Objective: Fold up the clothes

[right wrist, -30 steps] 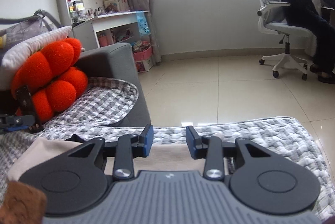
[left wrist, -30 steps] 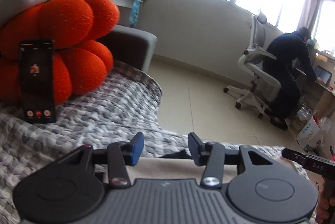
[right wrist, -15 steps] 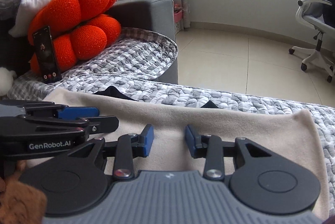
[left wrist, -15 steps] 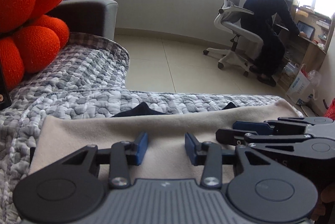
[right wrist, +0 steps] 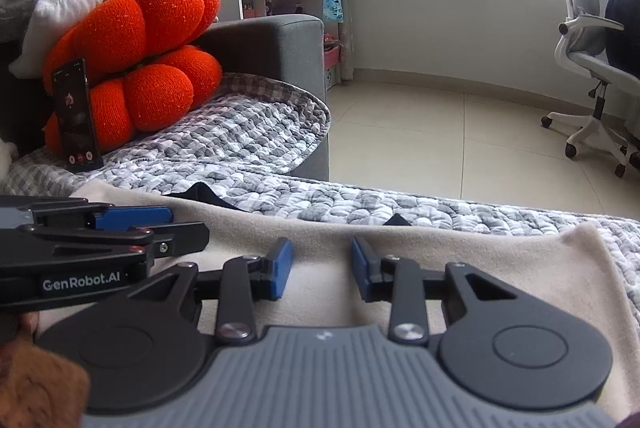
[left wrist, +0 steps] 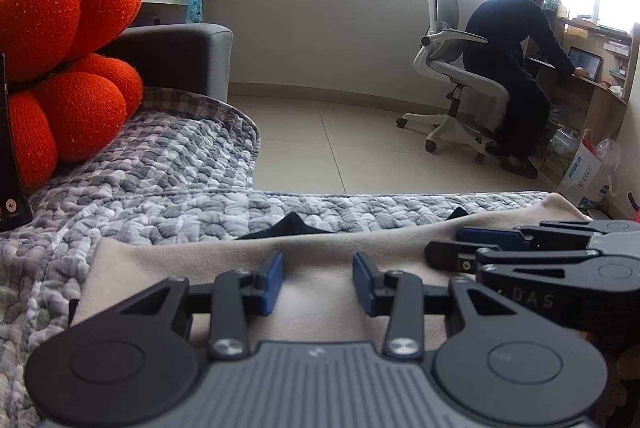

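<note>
Low over beige garment (left wrist: 328, 248), both grippers side by side.

Spread flat on grey quilted cover (left wrist: 168, 168) of sofa, garment with dark edge peeking out at its 12 o'clock border. Left gripper (left wrist: 318, 282) partly open above the cloth, blue pads apart, nothing pinched between them as far as visible. Right gripper (right wrist: 321, 270) likewise parted but closing, only cloth under the gap, pads not pressing on it. Seen from the left wrist, right gripper at 3 o'clock, just beside. Orange cushion (right wrist: 148, 60) at 10 o'clock with phone (right wrist: 76, 116) leaning against it. Seated person (left wrist: 512, 68) on office chair (left wrist: 452, 76) at 2 o'clock, well apart.
</note>
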`<state>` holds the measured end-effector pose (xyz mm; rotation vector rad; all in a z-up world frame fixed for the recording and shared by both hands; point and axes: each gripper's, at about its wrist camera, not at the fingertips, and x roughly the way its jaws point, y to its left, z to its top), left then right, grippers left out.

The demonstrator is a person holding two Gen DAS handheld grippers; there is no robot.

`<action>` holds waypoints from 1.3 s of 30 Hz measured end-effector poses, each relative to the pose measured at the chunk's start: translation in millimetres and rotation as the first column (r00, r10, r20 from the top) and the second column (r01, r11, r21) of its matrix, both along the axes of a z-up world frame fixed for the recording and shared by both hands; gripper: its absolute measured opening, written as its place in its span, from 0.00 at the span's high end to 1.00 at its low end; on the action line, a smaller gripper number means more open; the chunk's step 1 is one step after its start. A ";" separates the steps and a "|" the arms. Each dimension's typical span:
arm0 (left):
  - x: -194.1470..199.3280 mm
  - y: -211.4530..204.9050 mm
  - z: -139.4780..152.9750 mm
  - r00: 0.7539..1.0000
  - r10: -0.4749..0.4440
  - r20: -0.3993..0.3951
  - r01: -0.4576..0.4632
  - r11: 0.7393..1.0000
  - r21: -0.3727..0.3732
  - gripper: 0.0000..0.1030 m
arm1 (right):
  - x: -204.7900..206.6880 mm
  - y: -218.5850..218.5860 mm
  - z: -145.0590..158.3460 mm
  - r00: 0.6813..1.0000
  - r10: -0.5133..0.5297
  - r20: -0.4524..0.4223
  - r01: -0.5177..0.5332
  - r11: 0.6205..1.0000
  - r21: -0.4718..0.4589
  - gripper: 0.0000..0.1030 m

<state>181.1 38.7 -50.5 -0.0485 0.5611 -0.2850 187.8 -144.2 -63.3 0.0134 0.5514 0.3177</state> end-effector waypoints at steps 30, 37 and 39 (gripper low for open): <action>-7.7 56.0 20.6 0.965 0.243 -0.098 -0.248 0.968 -0.047 0.60 | -9.3 -71.0 11.9 0.991 -0.128 -0.023 0.130 0.988 0.082 0.61; -49.8 95.7 26.3 0.939 0.251 -0.237 -0.314 0.906 -0.284 0.54 | -17.8 -76.7 23.3 0.994 -0.105 -0.007 0.105 0.984 0.147 0.56; -63.0 103.6 30.7 0.928 0.254 -0.272 -0.343 0.869 -0.358 0.41 | -19.7 -78.3 26.7 0.995 -0.097 -0.002 0.096 0.980 0.176 0.53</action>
